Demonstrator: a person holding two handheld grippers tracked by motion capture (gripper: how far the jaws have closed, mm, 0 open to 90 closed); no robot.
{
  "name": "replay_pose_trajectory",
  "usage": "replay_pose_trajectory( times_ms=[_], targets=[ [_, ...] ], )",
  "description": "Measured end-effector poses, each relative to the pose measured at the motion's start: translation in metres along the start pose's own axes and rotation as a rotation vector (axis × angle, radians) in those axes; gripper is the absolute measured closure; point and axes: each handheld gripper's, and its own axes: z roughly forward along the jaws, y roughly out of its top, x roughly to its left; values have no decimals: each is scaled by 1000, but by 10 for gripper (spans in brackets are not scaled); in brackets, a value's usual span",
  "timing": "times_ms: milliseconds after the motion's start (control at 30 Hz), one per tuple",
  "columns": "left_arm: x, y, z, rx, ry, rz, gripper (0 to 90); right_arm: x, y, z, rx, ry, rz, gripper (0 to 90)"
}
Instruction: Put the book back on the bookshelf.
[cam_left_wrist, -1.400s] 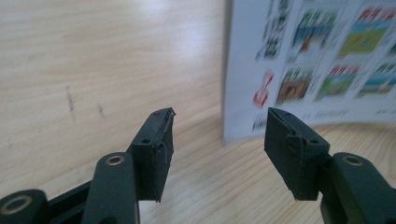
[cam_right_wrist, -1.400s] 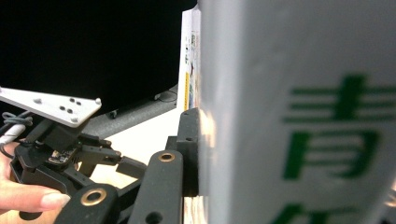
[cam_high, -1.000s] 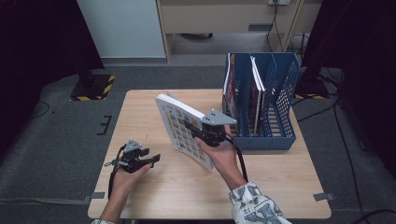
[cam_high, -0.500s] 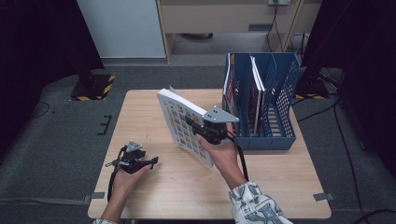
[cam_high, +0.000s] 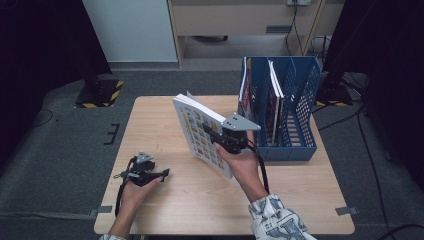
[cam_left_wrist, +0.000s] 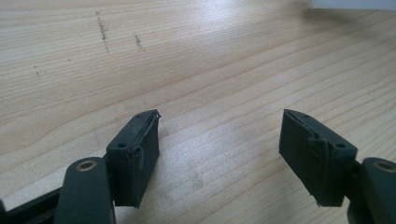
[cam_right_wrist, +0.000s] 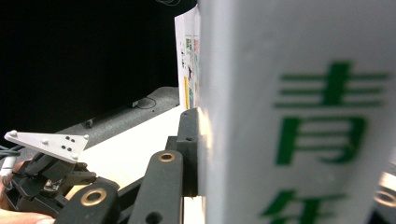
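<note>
R gripper (cam_high: 216, 136) fingers clamp book (cam_high: 200, 132) mid-cover, tilted; prob. floppy, slick, so grip nr spine. L gripper (cam_high: 161, 174) at 7 o'clock, fingers wide, empty.

I held a thick white paperback book (cam_high: 202, 134) with a grid of small colourful pictures on its cover, lifted clear of the pale wooden table and tilted, its top edge leaning away to the left. Its spine (cam_right_wrist: 299, 121) was white, printed with large green characters. It hung just beside the blue plastic file rack (cam_high: 300, 125).
</note>
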Motion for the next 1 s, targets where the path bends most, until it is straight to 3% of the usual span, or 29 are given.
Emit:
replay_pose_trajectory(
  times_ms=[333,600,1000],
  targets=[
    [-1,-1,3,-9,14,34,229,-5,1,-7,-7,-9,0,739],
    [-5,-4,7,-22,50,101,191,-6,3,-13,-10,-5,-1,739],
    [-6,-4,8,-23,56,102,164,-9,0,-20,-6,-13,2,739]
  ],
)
